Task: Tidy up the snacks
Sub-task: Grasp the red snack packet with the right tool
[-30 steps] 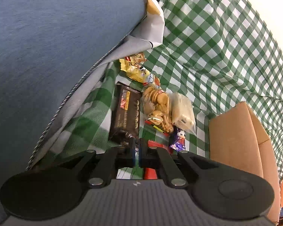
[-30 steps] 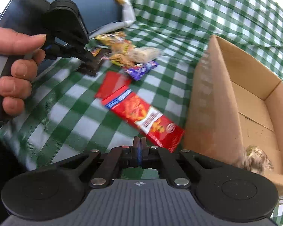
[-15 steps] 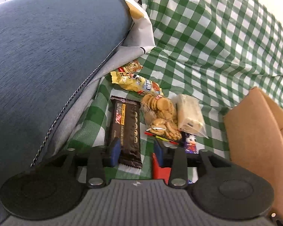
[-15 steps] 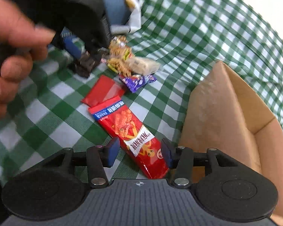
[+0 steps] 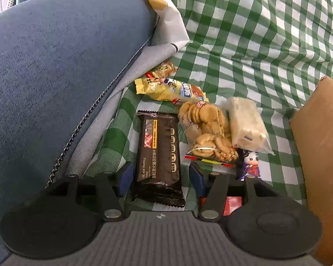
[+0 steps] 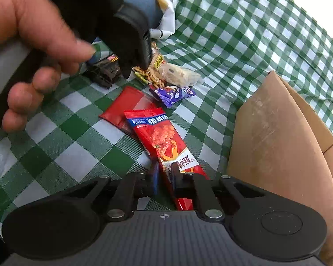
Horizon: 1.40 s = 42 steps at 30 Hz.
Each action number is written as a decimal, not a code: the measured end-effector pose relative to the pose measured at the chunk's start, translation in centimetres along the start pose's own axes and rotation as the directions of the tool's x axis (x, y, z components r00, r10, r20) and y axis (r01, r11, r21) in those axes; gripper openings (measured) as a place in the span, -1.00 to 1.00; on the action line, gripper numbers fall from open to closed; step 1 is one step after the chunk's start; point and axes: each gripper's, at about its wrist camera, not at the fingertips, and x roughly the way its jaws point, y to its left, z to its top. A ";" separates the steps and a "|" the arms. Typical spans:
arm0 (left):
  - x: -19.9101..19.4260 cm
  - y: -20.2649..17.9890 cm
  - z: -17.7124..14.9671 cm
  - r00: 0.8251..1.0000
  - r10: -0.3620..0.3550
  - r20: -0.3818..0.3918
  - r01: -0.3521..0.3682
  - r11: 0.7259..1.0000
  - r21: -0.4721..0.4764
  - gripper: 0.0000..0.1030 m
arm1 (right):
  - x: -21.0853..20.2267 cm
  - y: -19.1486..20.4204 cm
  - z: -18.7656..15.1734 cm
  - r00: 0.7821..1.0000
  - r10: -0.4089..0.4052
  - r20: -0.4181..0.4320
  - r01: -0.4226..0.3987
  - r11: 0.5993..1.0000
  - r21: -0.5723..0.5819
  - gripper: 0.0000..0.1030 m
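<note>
In the left wrist view my left gripper (image 5: 158, 177) is open, its jaws on either side of a dark brown bar (image 5: 158, 153) lying on the checked cloth. Beside the bar lie a bag of biscuits (image 5: 207, 130), a pale wafer pack (image 5: 247, 126), a yellow packet (image 5: 166, 88) and a purple sweet (image 5: 250, 164). In the right wrist view my right gripper (image 6: 165, 177) is shut on the near end of a long red snack packet (image 6: 164, 137). A flat red packet (image 6: 127, 106) lies under the long packet's far end.
A cardboard box (image 6: 282, 137) stands right of the snacks; its wall shows in the left wrist view (image 5: 319, 146). A blue cushion (image 5: 55, 66) rises at the left, with white paper (image 5: 166, 28) behind it. The green checked cloth (image 6: 244, 26) covers the surface.
Both grippers were shut a second ago and opened. The left one has widened around the dark bar. The right one moved forward and closed on the long red packet.
</note>
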 end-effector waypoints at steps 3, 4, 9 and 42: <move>-0.1 0.0 -0.2 1.000 0.004 -0.005 -0.004 1.000 0.015 -0.15 | -0.3 -0.2 0.1 1.000 -0.005 0.015 0.005 1.000 0.014 -0.88; -0.2 0.0 -0.2 1.000 -0.001 -0.004 0.001 1.000 0.021 -0.16 | -0.4 -0.2 0.1 1.000 -0.004 0.013 0.003 1.000 0.018 -0.88; -1.4 0.7 -0.6 1.000 -0.025 -0.009 0.025 1.000 -0.001 -0.17 | -1.5 -0.3 0.7 1.000 0.026 -0.015 -0.025 0.998 0.058 -0.96; -9.6 0.8 -9.2 0.983 -0.127 -0.135 0.129 0.992 0.003 -0.17 | -3.4 -1.7 -3.2 0.975 0.212 -0.070 -0.179 0.929 0.323 0.32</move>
